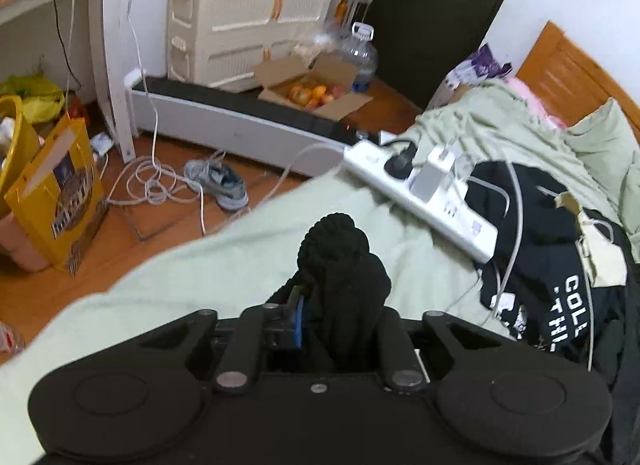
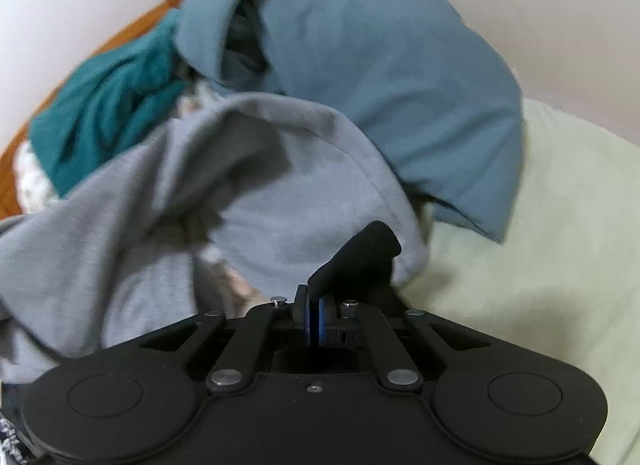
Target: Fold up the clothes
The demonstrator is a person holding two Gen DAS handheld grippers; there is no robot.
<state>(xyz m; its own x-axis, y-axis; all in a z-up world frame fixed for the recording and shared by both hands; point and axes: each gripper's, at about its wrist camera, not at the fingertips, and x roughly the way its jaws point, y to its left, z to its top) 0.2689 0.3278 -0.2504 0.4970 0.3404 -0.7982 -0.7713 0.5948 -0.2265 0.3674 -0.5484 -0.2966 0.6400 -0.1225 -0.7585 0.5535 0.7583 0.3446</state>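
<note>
In the left wrist view a black knitted garment (image 1: 334,261) bunches up between the fingers of my left gripper (image 1: 336,317). It fills the gap beside the blue pad (image 1: 298,317) and hides the other finger. Pale green bedding (image 1: 192,265) lies under it. In the right wrist view my right gripper (image 2: 314,305) is shut, its blue pads pinching a thin flap of black fabric (image 2: 360,255) that sticks up to the right. Just beyond lies a crumpled grey garment (image 2: 280,201), with a blue-grey one (image 2: 400,85) and a teal one (image 2: 104,113) behind it.
On the bed at right lie a white power strip (image 1: 420,193) with plugs and cables, and a black printed shirt (image 1: 552,265). The floor at left holds shoes (image 1: 220,183), a cable coil, a yellow bag (image 1: 56,193), a fruit box (image 1: 316,91) and a low heater (image 1: 240,121).
</note>
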